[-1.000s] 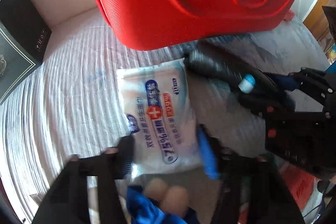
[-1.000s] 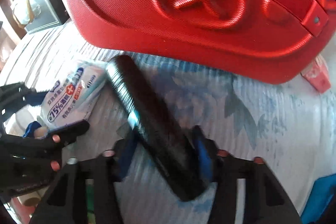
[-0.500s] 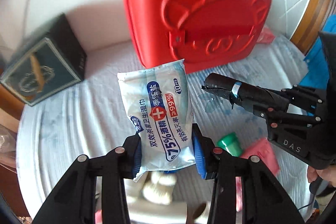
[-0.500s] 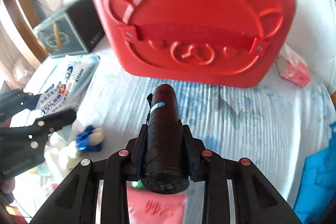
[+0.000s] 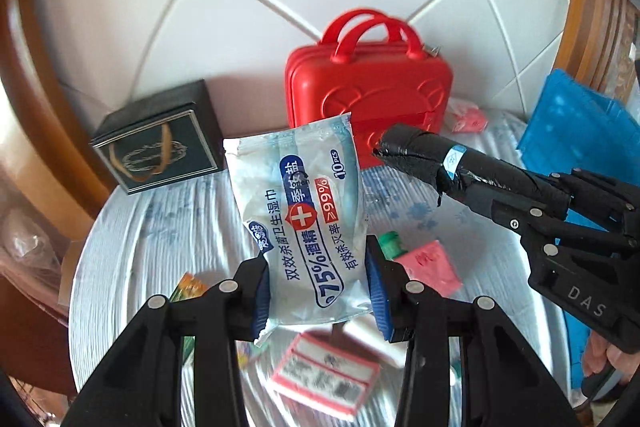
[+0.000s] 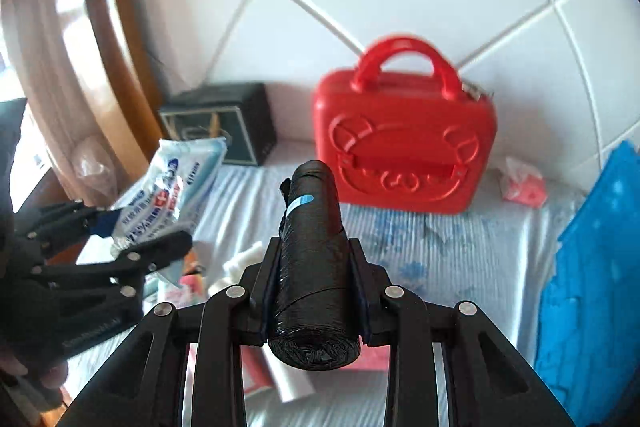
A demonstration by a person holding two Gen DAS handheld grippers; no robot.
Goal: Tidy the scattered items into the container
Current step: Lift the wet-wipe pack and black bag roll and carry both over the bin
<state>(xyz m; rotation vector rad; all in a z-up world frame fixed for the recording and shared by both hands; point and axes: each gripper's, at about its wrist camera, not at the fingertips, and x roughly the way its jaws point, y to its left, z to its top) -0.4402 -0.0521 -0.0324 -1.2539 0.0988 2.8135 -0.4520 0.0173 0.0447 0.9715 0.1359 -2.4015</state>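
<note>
My left gripper (image 5: 318,291) is clamped on one pack of wet wipes (image 5: 304,223); the blue pads press its two long edges near the bottom end. The pack's long axis runs straight out from the jaws, its sealed top edge pointing ahead and up, the printed face toward my camera. It hangs clear of the table.

My right gripper (image 6: 314,291) is clamped on one black roll of bin bags (image 6: 312,251). Its jaws have just been closing, with the roll between them, and they now squeeze its sides. The roll's long axis lies along the fingers, one flat end close to the camera and the other end, with a small blue-and-white sticker, pointing forward. In the left camera view the right gripper (image 5: 560,203) comes in from the right side, and the roll (image 5: 460,167) points leftward, just beside the top of the pack.

Ahead of both pairs of jaws stands one red case (image 6: 404,151), upright and shut, its two handles on top. To the left of it sits one dark box (image 5: 160,143). Below my left jaws, on the striped cloth (image 5: 132,251), I count one green cap (image 5: 390,245), two pink packets (image 5: 432,263), and one white tube (image 5: 372,335), all blurred. A blue sheet (image 6: 596,259) lies off to the right of my right jaws.
</note>
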